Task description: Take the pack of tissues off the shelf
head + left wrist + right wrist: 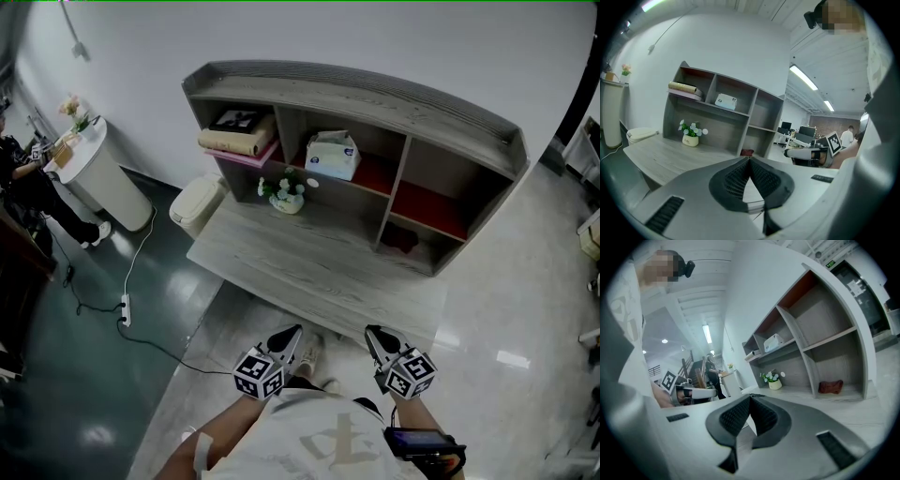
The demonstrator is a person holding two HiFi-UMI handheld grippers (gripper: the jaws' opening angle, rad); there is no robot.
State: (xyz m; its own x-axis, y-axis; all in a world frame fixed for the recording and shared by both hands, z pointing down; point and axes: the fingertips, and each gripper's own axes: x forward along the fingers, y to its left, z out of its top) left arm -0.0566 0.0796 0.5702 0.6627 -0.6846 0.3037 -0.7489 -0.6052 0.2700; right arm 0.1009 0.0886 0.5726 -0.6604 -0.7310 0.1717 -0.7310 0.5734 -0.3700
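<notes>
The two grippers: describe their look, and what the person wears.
Both the left gripper and the right gripper have pale grey shells that end in tapered jaws lined with black textured pads. Each carries a cube of black-and-white square markers. The person wears a white shirt with a faint print, and a dark device with a reddish edge sits by the right wrist.

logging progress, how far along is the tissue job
Done: nothing yet; the pack of tissues sits in the upper middle compartment of the shelf. In hand: nothing; the left gripper and right gripper are short of the desk, jaws shut and empty. Left: reach in, grip the pack, bring it out.
</notes>
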